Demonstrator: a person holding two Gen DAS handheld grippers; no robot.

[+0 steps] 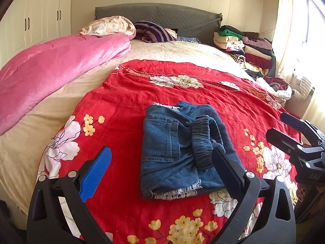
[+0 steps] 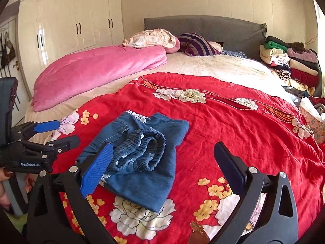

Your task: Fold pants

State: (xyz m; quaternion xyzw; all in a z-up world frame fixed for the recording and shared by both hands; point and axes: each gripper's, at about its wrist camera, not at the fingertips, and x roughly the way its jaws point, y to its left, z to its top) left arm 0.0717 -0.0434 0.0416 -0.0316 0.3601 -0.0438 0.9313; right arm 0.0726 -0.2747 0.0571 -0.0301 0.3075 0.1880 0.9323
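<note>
The blue denim pants [image 1: 178, 150] lie folded into a compact stack on the red floral bedspread [image 1: 126, 109], elastic waistband on top. They also show in the right wrist view [image 2: 142, 154]. My left gripper [image 1: 162, 158] is open and empty, held just in front of the pants; it shows at the left of the right wrist view [image 2: 54, 133]. My right gripper [image 2: 162, 154] is open and empty, its left finger over the pants' near edge; it shows at the right of the left wrist view [image 1: 280, 126].
A pink quilt [image 1: 52, 69] lies along the bed's left side. Pillows [image 1: 152, 30] sit by the grey headboard [image 1: 162, 14]. A pile of folded clothes [image 1: 243, 44] stands at the back right. White wardrobes [image 2: 77, 24] line the left wall.
</note>
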